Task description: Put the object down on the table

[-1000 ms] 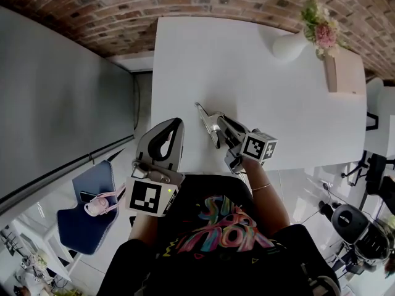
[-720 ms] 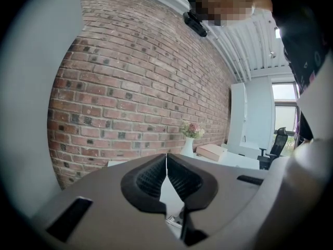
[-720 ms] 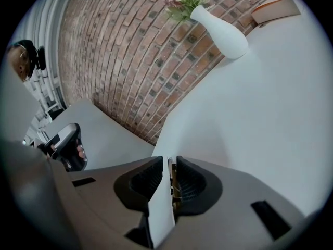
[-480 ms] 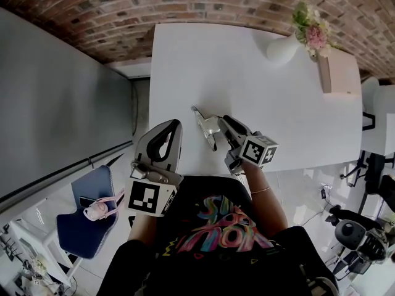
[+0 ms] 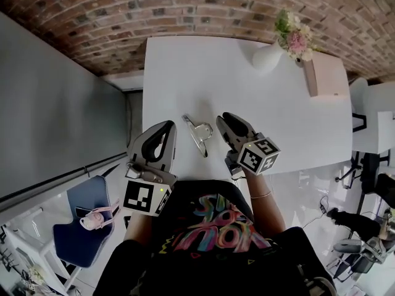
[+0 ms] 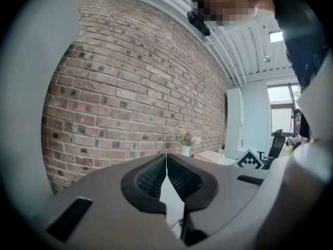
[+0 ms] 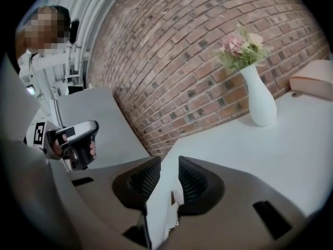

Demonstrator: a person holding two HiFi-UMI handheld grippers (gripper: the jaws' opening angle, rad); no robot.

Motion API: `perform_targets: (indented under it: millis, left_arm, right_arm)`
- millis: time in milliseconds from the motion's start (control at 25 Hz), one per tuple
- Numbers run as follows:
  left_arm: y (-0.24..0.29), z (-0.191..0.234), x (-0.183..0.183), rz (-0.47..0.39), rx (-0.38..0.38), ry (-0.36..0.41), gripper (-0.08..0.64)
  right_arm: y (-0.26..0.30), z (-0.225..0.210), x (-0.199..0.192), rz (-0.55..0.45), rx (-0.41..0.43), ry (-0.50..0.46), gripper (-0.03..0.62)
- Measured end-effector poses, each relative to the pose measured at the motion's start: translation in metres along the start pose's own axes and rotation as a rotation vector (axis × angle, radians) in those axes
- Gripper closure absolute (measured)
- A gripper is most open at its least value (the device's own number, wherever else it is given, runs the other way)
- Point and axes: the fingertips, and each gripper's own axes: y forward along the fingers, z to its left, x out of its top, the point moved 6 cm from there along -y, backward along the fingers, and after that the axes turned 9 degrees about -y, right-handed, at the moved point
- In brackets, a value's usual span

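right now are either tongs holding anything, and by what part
Nothing; the metal clip lies free on the table between left tongs and right tongs.

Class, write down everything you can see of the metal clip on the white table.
The clip looks like shiny, silvery metal: a long thin bar with a looped handle part on one side. It lies flat on the white table near its front edge, between the left gripper and the right gripper, and neither is gripping it.

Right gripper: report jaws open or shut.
Open. The right gripper shows a bare gap between its jaws; the clip lies free on the table.
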Motion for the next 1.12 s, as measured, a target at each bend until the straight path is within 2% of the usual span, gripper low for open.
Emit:
perform_targets:
  millis: [240,560,760,880,1120]
  left_arm:
    - [-0.003,-0.004,0.015,-0.039,0.004,0.018,0.535]
    - [-0.01,0.0,0.031,-0.075,0.018,0.026,0.534]
    - [-0.013,0.002,0.038,-0.088,0.032,0.029,0.535]
    - [-0.013,0.003,0.039,-0.09,0.037,0.028,0.535]
    - [-0.011,0.006,0.042,-0.095,0.045,0.027,0.535]
  right_arm:
    - [-0.022,0.021,0.049,-0.043,0.036,-0.179,0.486]
    - [-0.058,0.049,0.109,-0.17,-0.001,-0.387,0.511]
    - [-0.077,0.066,0.13,-0.204,-0.06,-0.505,0.534]
    - [-0.083,0.069,0.131,-0.199,-0.097,-0.528,0.557]
    - [-0.086,0.077,0.139,-0.239,-0.103,-0.517,0.574]
